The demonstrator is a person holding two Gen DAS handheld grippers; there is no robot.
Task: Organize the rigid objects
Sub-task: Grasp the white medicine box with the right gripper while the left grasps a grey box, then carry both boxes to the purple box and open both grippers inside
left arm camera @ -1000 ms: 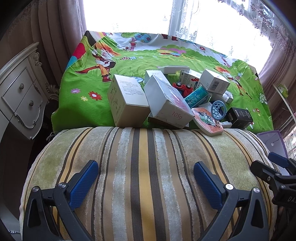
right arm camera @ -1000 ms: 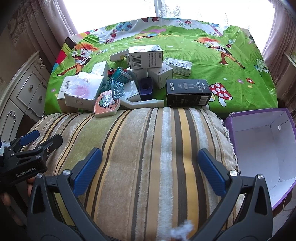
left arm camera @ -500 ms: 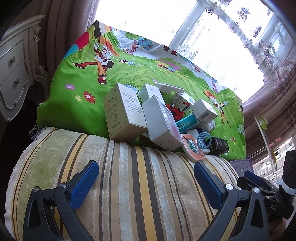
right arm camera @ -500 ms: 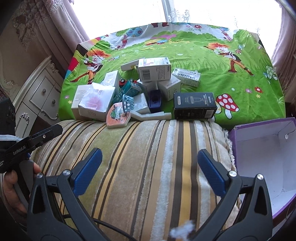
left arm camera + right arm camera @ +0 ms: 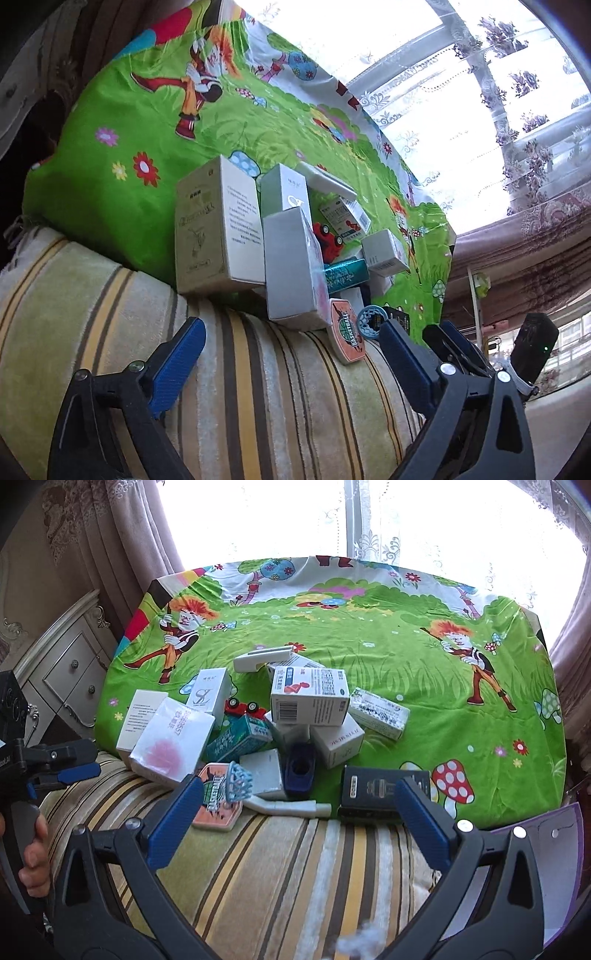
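A heap of small boxes is seen at the near edge of a bed covered by a green cartoon sheet, just beyond a striped cushion. The right gripper is held over the cushion with its jaws spread wide and nothing between the pads; the heap lies just ahead of its fingertips. A black box is seen just beyond the right-hand fingertip, and an orange basketball-printed pack with a pale blue net-like piece on it lies beside the left-hand one. A dark blue holder, a teal box, a red toy car and a barcoded white box on top are found further into the heap. The corner of a purple box is seen at the right edge.

The left gripper is tilted, empty, and its jaws are closing while still wide apart. The heap lies ahead of it, with a tall cream box and a grey-white box nearest. In the right wrist view, the left gripper is seen at the far left, held by a hand.
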